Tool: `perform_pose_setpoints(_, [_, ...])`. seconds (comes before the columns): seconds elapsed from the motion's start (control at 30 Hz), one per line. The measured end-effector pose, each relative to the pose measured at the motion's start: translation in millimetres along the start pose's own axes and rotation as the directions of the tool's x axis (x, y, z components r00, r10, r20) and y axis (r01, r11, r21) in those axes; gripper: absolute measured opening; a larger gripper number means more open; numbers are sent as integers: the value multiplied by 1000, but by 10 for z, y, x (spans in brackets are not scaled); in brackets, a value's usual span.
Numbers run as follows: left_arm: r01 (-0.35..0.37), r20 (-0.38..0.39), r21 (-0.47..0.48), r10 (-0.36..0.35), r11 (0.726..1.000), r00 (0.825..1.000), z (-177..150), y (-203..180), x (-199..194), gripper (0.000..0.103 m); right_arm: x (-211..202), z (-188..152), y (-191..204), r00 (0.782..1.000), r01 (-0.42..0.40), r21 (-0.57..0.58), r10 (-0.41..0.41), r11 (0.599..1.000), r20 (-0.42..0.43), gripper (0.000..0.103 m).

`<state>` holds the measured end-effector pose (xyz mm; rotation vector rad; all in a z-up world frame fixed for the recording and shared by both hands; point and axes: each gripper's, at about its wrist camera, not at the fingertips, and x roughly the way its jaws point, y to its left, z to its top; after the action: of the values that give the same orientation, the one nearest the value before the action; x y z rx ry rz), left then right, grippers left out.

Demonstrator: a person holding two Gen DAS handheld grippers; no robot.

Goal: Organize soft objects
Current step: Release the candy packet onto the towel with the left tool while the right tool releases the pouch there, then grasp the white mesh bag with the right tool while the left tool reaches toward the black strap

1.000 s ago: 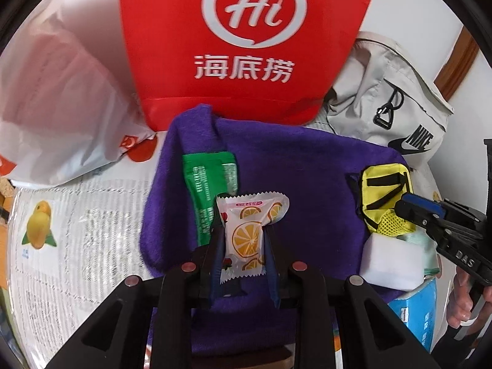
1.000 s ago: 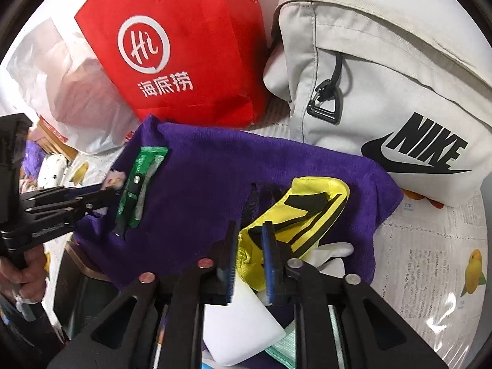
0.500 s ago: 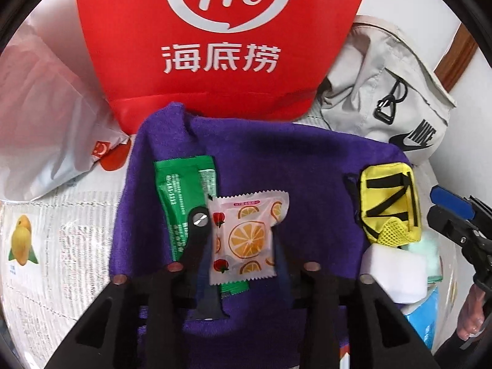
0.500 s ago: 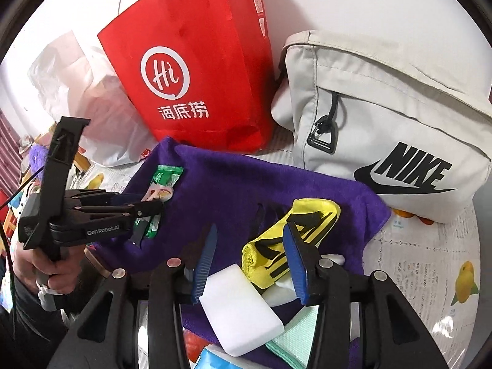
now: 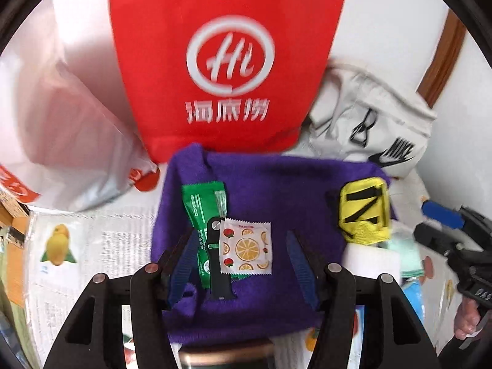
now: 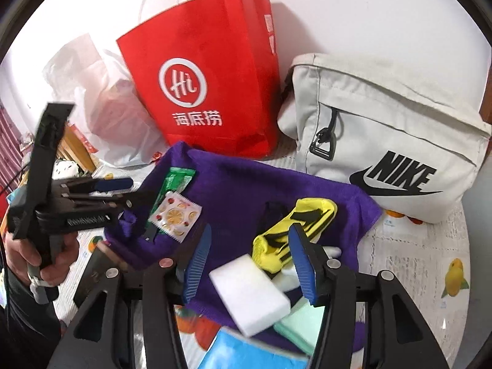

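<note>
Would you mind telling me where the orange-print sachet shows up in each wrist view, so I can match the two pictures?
Left wrist: orange-print sachet sits low centre on the purple towel, between the opening jaws, untouched.
Right wrist: sachet lies left of centre, near the towel's left edge.
Shared landmark: red paper bag behind the towel.

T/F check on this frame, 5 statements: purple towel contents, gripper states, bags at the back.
1. The orange-print packet lies on the purple towel. True.
2. The left gripper clamps the orange-print packet. False: its jaws are opening and stand clear on either side of the packet.
3. The red paper bag stands behind the towel. True.
4. The yellow pouch sits inside the white Nike bag. False: it lies on the towel.
5. The right gripper holds the white sponge. False: its jaws are opening and grip nothing.
</note>
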<state>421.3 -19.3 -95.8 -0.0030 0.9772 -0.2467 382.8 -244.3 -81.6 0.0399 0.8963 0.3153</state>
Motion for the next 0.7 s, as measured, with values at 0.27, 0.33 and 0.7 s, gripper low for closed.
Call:
perform_pose_setpoints(0.27, [-8, 70, 41, 5, 999, 998, -260, -69, -931, 57, -642, -388, 246, 997, -33, 12, 32, 999, 65, 55])
perform_pose_setpoints(0.33, [-4, 79, 29, 2, 1000, 997, -409, -37, -1130, 57, -812, -550, 344, 996, -33, 13, 32, 999, 79, 59])
perform_pose_setpoints(0.7, [4, 60, -5, -4, 1000, 998, -1315, 123, -1613, 57, -1161, -1413, 838, 998, -59, 25, 59, 998, 8, 59])
